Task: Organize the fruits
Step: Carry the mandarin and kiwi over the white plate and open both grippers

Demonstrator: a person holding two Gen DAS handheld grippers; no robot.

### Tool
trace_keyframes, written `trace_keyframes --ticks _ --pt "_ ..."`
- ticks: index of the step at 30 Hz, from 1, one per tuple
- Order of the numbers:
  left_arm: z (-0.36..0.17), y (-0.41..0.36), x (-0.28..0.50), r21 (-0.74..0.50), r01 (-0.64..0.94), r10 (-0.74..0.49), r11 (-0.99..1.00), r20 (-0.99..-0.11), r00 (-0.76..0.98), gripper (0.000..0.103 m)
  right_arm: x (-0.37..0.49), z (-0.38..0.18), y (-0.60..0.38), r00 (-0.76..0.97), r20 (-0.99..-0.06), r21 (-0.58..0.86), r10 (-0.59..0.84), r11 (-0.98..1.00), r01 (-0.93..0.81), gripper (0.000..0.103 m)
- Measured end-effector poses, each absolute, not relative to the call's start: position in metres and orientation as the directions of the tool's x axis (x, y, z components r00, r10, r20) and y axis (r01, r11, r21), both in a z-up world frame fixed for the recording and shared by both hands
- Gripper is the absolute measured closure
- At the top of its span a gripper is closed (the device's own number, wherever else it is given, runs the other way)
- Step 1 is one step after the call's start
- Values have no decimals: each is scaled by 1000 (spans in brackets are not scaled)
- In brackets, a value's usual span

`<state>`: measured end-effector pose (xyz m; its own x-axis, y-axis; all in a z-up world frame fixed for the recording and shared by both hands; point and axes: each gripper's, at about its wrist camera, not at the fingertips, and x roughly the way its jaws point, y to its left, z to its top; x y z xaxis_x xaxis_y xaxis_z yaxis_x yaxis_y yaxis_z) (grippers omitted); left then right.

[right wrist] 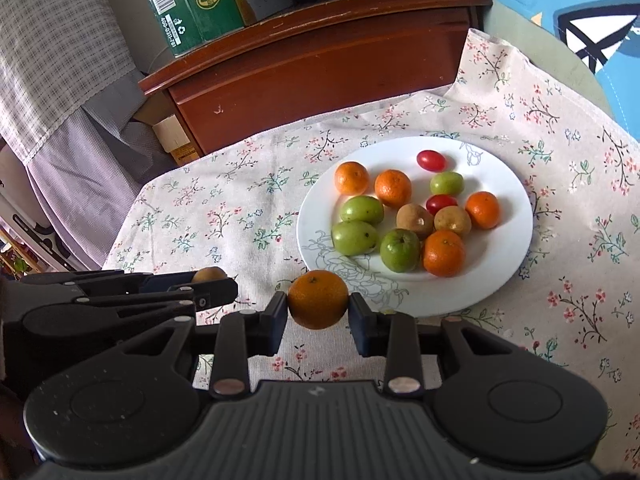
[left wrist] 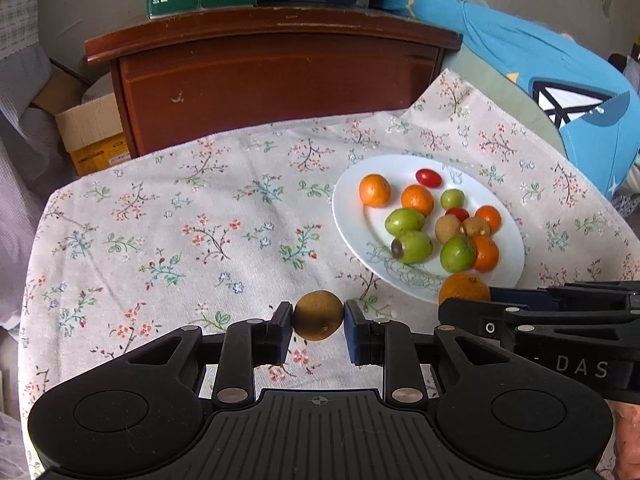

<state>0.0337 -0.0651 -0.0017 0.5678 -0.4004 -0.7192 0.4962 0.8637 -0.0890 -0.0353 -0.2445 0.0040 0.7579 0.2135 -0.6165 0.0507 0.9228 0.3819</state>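
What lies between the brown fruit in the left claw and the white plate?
Only bare flowered cloth lies between the brown fruit and the white plate, in the left wrist view.

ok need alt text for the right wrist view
The right gripper holds a small orange just above a floral tablecloth, by the near rim of a white plate of oranges, green fruits, brown fruits and red tomatoes. The left gripper holds a brown fruit.

five oranges (right wrist: 318, 299), four green fruits (right wrist: 361, 209), three brown fruits (left wrist: 318, 315), two tomatoes (right wrist: 431, 160)
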Motion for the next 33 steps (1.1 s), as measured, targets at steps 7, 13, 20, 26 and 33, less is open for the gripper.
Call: trace_keyframes --ticks 7,13,20,26,33 --pt "22 -68 32 -94 506 -433 857 -663 610 78 -39 24 -257 798 -563 414 215 909 46 70" --pt "34 -73 37 -113 517 -463 848 -632 621 78 -39 40 -268 831 -520 422 198 905 48 70" --pt "42 -84 50 -136 531 -493 836 -612 619 78 -35 60 -293 867 -477 412 144 908 75 70" --pt "43 -92 65 -171 533 -515 829 -605 607 78 -24 67 -324 882 -458 454 110 882 126 70" --pt "29 -106 81 -172 533 -508 829 -630 587 78 -2 53 -342 863 -484 512 145 847 145 70"
